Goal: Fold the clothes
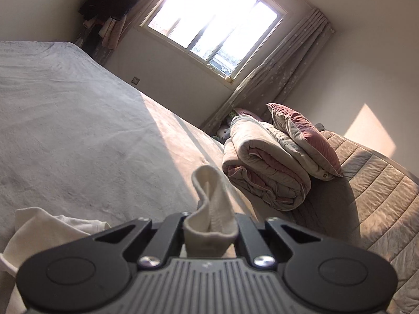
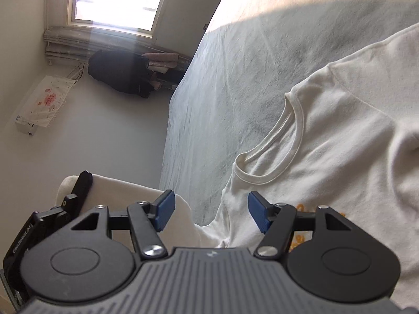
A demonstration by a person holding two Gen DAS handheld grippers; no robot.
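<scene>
The cream T-shirt [image 2: 340, 130] lies spread on the bed [image 2: 235, 65], on the grey sheet, with its round neckline turned toward the far edge of the bed and an orange print partly showing near the right gripper [image 2: 210, 214]. This claw has its blue pads [image 2: 165, 210] standing apart, and nothing is between them; it hangs just over the shirt's shoulder, below the neckline. The left gripper [image 1: 210, 225] is closed on a bunched fold of the same cream cloth, which stands up in a loop between its fingers, while more of the shirt trails toward the near left corner of its view. I judge the garment to be light, soft and limp: it will sag and wrinkle when lifted, so it is better to take it by a hem, the shoulder seam or the ribbed neck edge, where the cloth is thicker and slips less. Hard to make out: which part of the shirt the left claw holds, because the fingers hide it. The lower hem and the far sleeve are cut off, and the print is mostly covered by the gripper body. A folded quilt [image 1: 264, 172] and a pillow [image 1: 306, 141] sit near the head end of the bed, well apart from the shirt
</scene>
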